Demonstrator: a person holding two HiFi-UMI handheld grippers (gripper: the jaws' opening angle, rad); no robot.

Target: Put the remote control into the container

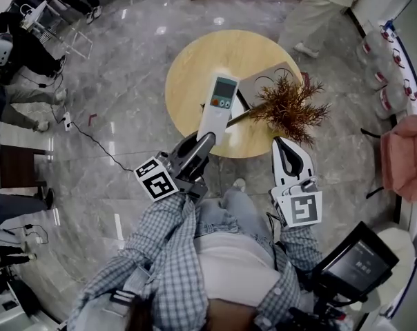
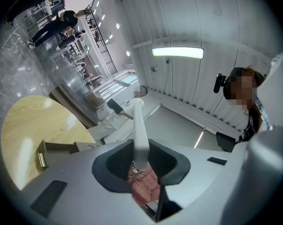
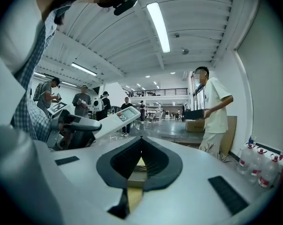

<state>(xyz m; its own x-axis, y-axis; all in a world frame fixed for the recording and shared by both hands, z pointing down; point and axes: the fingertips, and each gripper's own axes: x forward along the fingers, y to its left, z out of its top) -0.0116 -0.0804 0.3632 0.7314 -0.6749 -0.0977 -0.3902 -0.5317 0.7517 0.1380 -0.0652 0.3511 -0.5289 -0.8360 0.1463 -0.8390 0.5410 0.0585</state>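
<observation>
A white remote control (image 1: 219, 105) with a small screen and buttons stands lengthwise out of my left gripper (image 1: 206, 142), which is shut on its lower end, above the near edge of the round wooden table (image 1: 195, 67). In the left gripper view the remote (image 2: 139, 130) rises straight from between the jaws. A grey-brown open box, the container (image 1: 264, 85), sits on the table just right of the remote. My right gripper (image 1: 280, 143) hovers shut and empty by the table's near right edge; its own view shows the remote (image 3: 115, 121) at the left.
A rust-coloured dried plant (image 1: 291, 109) spreads over the table's right side, next to the container. A person in light clothes (image 1: 319, 12) stands beyond the table. A pink armchair (image 1: 405, 157) and water bottles (image 1: 381, 61) are at the right, cables on the floor at the left.
</observation>
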